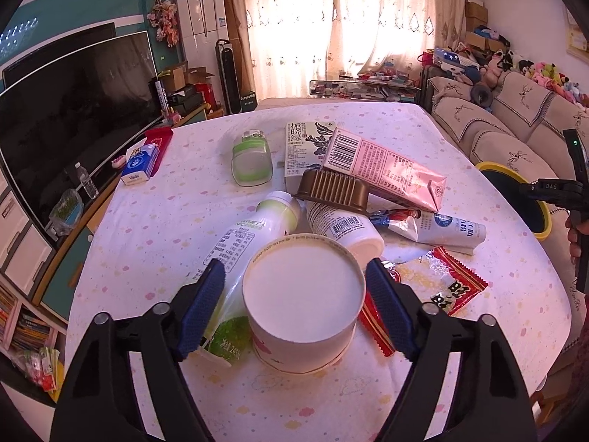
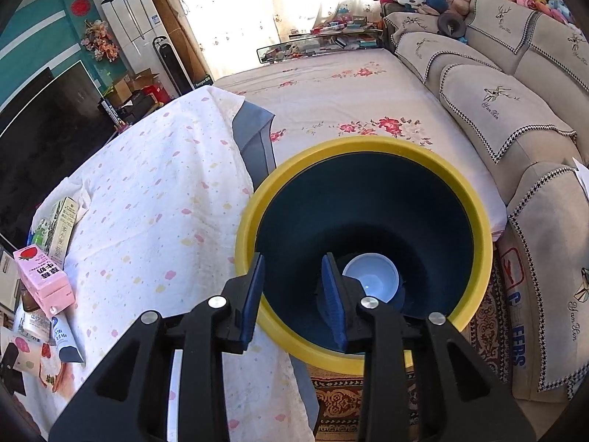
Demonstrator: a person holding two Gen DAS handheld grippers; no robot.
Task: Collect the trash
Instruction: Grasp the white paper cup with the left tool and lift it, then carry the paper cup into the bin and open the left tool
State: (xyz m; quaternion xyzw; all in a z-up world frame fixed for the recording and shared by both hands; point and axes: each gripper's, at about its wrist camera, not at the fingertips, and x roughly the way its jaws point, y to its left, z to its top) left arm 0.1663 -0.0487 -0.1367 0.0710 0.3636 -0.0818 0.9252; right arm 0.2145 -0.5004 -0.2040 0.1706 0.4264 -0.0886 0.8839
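Your left claw (image 1: 296,298) points steeply downward, its blue pads (image 1: 200,305) at nine and three o'clock, spread wide and touching nothing between them. Your right claw (image 2: 292,298) also tilts steeply down, its pads (image 2: 333,300) parted by a narrow gap with nothing gripped. From the left view, your right hand (image 1: 576,232) sits at three o'clock.

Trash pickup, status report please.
Left hand-held gripper open around paper cup, not gripping. Right hand-held gripper empty over bin. Nothing blocking.
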